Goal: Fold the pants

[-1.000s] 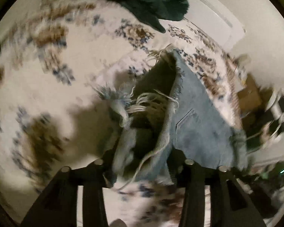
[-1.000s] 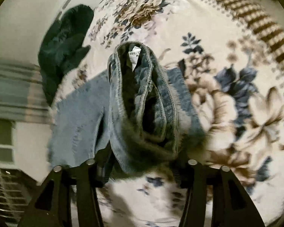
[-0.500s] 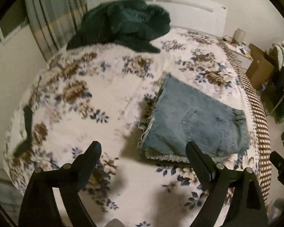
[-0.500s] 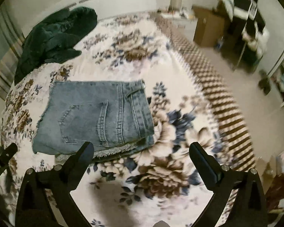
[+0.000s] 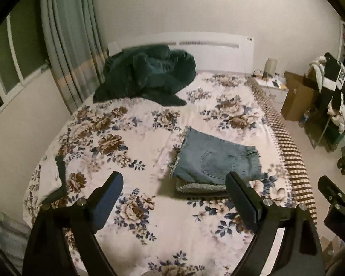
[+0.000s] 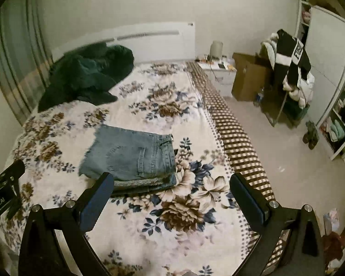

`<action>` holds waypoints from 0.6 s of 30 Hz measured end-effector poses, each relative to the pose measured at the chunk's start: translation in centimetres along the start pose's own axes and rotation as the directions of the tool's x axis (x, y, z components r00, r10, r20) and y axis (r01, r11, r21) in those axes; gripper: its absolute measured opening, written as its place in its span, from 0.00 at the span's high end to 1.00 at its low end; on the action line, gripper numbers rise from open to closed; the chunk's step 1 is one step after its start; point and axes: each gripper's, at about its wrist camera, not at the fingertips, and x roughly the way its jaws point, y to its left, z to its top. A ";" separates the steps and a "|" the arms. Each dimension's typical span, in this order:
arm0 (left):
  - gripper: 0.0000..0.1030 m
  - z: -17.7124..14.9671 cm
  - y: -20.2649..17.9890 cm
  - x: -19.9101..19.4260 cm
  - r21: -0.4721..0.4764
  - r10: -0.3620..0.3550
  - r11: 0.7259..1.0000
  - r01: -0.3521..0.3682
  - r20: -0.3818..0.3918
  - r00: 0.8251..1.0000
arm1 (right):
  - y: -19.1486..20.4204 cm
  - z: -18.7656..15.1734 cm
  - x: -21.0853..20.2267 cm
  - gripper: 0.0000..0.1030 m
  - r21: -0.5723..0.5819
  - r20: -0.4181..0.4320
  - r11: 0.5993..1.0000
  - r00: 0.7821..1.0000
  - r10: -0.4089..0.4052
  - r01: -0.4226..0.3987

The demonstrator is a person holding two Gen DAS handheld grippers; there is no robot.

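The blue denim pants point(image 5: 215, 161) lie folded in a flat stack on the floral bedspread point(image 5: 117, 138), back pocket up, frayed hems to the left. They also show in the right wrist view point(image 6: 133, 156). My left gripper point(image 5: 174, 195) is open and empty, held back above the near part of the bed. My right gripper point(image 6: 172, 195) is open and empty too, pulled back from the pants. The right gripper's body shows at the right edge of the left wrist view point(image 5: 335, 197).
A dark green blanket point(image 5: 147, 73) is heaped near the white headboard point(image 5: 213, 48). A curtain point(image 5: 68, 46) hangs at left. A nightstand point(image 6: 218, 73), a cardboard box point(image 6: 248, 78) and a clothes rack point(image 6: 292, 69) stand right of the bed.
Both grippers let go of the pants, opened, and drew back and up. The pants went from hanging in the jaws to lying folded on the bed.
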 end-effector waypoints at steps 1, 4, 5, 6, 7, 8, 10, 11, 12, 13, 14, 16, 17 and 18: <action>0.12 -0.2 0.0 -1.3 -0.003 0.000 1.000 0.000 0.007 1.000 | 0.1 -0.2 -1.7 0.01 -0.007 0.010 1.000 1.000 0.002 -0.002; 0.12 -1.0 0.1 -5.2 -0.021 -0.003 1.000 0.004 0.025 1.000 | -0.1 -1.1 -6.7 0.01 -0.033 0.044 0.999 0.999 0.024 -0.022; 0.12 -1.3 0.2 -6.0 -0.024 -0.003 1.000 0.004 0.028 1.000 | -0.2 -1.3 -8.2 0.01 -0.038 0.053 0.999 0.998 0.032 -0.030; 0.12 -1.5 0.3 -7.1 -0.027 -0.005 1.000 0.005 0.031 0.999 | -0.3 -1.6 -10.0 0.01 -0.046 0.065 0.998 0.997 0.042 -0.039; 0.12 -1.7 0.5 -8.0 -0.031 -0.006 0.999 0.007 0.034 0.999 | -0.2 -1.8 -11.3 0.01 -0.051 0.072 0.998 0.996 0.044 -0.041; 0.12 -1.9 0.6 -9.1 -0.034 -0.005 0.999 0.007 0.038 0.999 | -0.3 -2.0 -12.7 0.01 -0.058 0.083 0.997 0.995 0.049 -0.044; 0.12 -2.2 0.9 -10.4 -0.038 -0.009 0.999 0.011 0.040 0.999 | -0.4 -2.4 -15.5 0.01 -0.065 0.100 0.997 0.993 0.058 -0.052; 0.12 -2.3 1.1 -11.2 -0.044 -0.013 0.999 0.015 0.043 0.999 | -0.4 -2.5 -16.4 0.01 -0.067 0.104 0.996 0.993 0.059 -0.053; 0.12 -2.3 1.3 -11.7 -0.045 -0.012 0.999 0.014 0.046 0.999 | -0.5 -2.6 -17.6 0.01 -0.066 0.109 0.996 0.992 0.065 -0.058; 0.12 -2.3 1.5 -12.2 -0.047 -0.012 0.999 0.014 0.047 0.999 | -0.4 -2.7 -18.7 0.01 -0.066 0.111 0.996 0.991 0.070 -0.063; 0.12 -2.3 1.8 -12.7 -0.050 -0.019 0.999 0.021 0.049 0.999 | -0.4 -2.8 -19.6 0.01 -0.065 0.115 0.996 0.991 0.069 -0.062; 0.12 -2.3 2.3 -13.5 -0.052 -0.026 0.998 0.028 0.055 0.998 | -0.2 -3.0 -21.5 0.01 -0.069 0.128 0.996 0.990 0.066 -0.057; 0.07 -2.2 2.4 -13.7 -0.049 -0.030 0.998 0.033 0.054 0.998 | -0.1 -3.0 -22.2 0.01 -0.070 0.133 0.996 0.989 0.063 -0.054; 0.03 -2.2 2.8 -14.0 -0.046 -0.035 0.998 0.037 0.050 0.998 | 0.0 -3.1 -23.1 0.01 -0.069 0.136 0.996 0.989 0.062 -0.053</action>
